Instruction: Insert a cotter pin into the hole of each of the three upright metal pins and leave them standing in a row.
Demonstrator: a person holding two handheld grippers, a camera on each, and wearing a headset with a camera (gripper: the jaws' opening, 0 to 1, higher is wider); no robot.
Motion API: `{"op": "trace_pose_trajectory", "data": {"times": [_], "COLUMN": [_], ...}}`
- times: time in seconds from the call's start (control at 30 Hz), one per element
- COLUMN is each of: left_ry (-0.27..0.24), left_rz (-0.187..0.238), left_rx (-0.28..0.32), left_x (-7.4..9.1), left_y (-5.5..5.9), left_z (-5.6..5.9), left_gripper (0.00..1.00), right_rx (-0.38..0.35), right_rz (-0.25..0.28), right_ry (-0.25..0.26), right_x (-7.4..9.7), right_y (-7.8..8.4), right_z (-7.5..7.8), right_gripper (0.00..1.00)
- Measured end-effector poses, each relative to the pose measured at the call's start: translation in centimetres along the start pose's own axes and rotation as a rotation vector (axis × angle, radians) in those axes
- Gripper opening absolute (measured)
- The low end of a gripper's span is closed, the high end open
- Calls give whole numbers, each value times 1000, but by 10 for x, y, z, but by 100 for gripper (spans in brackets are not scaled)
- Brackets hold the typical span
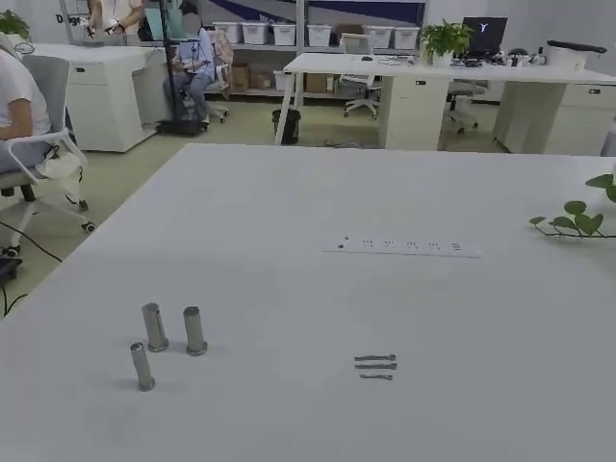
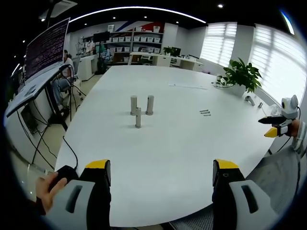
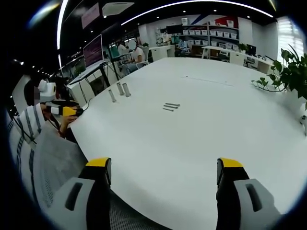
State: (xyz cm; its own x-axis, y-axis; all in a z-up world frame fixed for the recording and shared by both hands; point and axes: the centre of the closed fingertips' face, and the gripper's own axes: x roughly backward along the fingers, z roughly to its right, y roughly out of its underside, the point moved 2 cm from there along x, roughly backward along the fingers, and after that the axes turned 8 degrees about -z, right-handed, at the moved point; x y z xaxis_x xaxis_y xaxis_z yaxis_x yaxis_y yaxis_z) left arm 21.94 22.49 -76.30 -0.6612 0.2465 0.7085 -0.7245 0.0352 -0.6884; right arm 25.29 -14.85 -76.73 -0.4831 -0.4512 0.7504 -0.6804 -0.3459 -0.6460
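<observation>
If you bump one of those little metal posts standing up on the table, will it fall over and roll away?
Probably yes. Each metal post is tall and thin on a small flared foot, so a sideways nudge would likely tip it. Being round, it may then roll on the smooth white table.

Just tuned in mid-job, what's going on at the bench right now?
Nothing is being handled yet. The left claw and right claw are both open and empty, held short of the near edge of the white table. The three metal pins stand upright in a loose cluster, two behind and one in front. In the head view the three cotter pins lie side by side to their right, none inserted.
</observation>
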Motion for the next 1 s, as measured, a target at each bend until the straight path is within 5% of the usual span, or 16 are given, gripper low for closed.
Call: {"op": "trace_pose_trajectory", "data": {"times": [0.47,0.87,1.0], "left_ry": [15,24,13], "left_rz": [-20,-15,-50], "left_rx": [14,30,-18], "left_x": [-6,-16,-24], "left_y": [8,0,-3], "left_z": [2,-3,-5], "left_gripper": [87,85,84], "right_rx": [1,6,5], "right_rz": [-13,-18,-20], "right_ry": [11,22,28], "right_x": [-1,-1,-1], "right_y": [2,0,0], "right_z": [3,6,8], "right_gripper": [93,92,91]}}
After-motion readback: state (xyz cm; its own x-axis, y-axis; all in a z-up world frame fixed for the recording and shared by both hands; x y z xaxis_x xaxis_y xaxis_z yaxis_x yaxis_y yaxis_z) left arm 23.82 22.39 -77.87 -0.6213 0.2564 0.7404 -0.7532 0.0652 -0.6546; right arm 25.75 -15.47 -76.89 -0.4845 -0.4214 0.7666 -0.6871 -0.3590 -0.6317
